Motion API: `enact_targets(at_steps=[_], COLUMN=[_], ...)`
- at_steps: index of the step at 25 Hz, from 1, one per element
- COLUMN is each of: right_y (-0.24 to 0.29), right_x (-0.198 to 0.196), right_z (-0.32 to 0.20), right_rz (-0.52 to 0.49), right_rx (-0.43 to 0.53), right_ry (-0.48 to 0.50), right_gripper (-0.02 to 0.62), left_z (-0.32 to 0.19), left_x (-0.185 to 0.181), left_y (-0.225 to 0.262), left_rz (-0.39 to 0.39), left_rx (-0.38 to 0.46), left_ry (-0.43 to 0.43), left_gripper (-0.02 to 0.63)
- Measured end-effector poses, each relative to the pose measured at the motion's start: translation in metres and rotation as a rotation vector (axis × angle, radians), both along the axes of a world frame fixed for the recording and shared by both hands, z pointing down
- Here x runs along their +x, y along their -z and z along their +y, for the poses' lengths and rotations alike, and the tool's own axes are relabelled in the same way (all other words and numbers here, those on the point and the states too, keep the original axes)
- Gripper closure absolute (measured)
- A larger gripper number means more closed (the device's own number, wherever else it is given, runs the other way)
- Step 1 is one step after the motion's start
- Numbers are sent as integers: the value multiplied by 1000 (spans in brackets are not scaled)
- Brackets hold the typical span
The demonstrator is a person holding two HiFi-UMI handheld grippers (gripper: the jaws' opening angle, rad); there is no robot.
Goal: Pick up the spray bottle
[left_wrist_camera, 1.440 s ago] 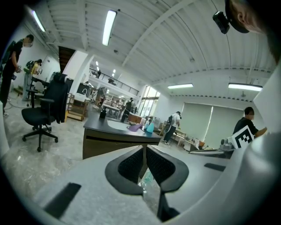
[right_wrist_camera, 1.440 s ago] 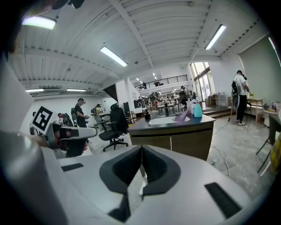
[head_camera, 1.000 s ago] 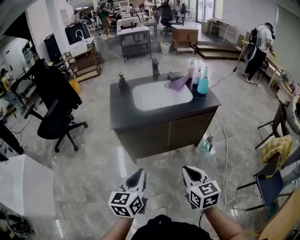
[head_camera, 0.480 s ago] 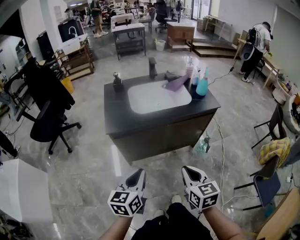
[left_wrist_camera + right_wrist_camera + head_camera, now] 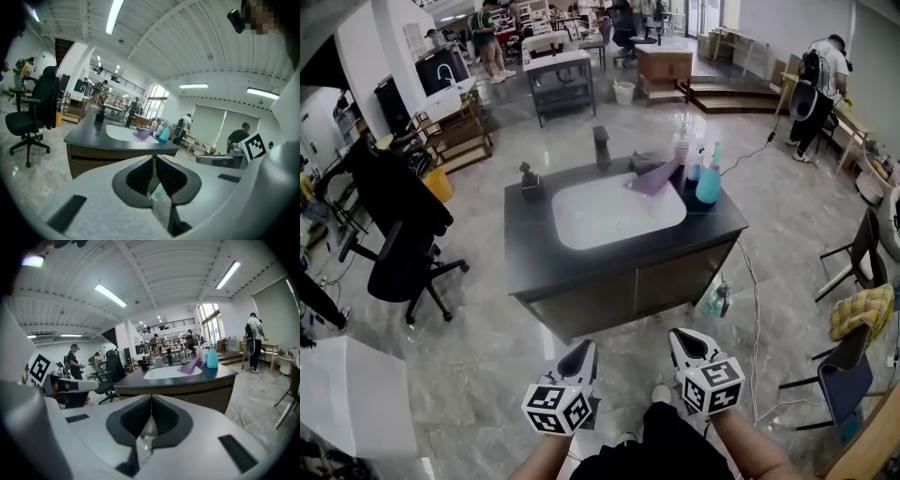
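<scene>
A bench (image 5: 534,267) stands ahead with a sink (image 5: 614,214) set in its top. A faucet (image 5: 601,147) is behind the sink, a dispenser (image 5: 530,181) at back left, and a spray bottle (image 5: 709,178) at the back right corner. An office chair (image 5: 403,267) sits left of the bench.

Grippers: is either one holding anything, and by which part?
Nothing is held. The left gripper and right gripper both have jaws closed on nothing; the teal spray bottle stands untouched on the sink counter.

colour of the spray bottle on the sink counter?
Teal: the spray bottle shows clearest in the head view.
</scene>
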State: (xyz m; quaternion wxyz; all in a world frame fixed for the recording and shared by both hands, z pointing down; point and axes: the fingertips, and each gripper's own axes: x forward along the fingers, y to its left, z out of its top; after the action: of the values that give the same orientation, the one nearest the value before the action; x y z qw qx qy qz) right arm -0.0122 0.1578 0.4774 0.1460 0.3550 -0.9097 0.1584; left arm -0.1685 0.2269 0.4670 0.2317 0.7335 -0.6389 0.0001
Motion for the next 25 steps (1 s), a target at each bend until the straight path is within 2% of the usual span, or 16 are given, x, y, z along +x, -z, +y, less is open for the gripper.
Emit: enact_targets(at_steps=[9,20,25], right_y=[6,1,0], right_x=[17,17,23], right_z=[-74,-146,-173], right_rz=[6,2,7], right_rx=[0,-13,-11], right_ry=[-4,13,23], right_gripper=[588,588,588], left_z=[-79,-137,-167], left_x=[23,18,26], left_y=[5,1,1], left_rz=[7,6,8], left_rx=[-2,-20,-17], left_ry=[-28,22,23], left_gripper=[588,588,588])
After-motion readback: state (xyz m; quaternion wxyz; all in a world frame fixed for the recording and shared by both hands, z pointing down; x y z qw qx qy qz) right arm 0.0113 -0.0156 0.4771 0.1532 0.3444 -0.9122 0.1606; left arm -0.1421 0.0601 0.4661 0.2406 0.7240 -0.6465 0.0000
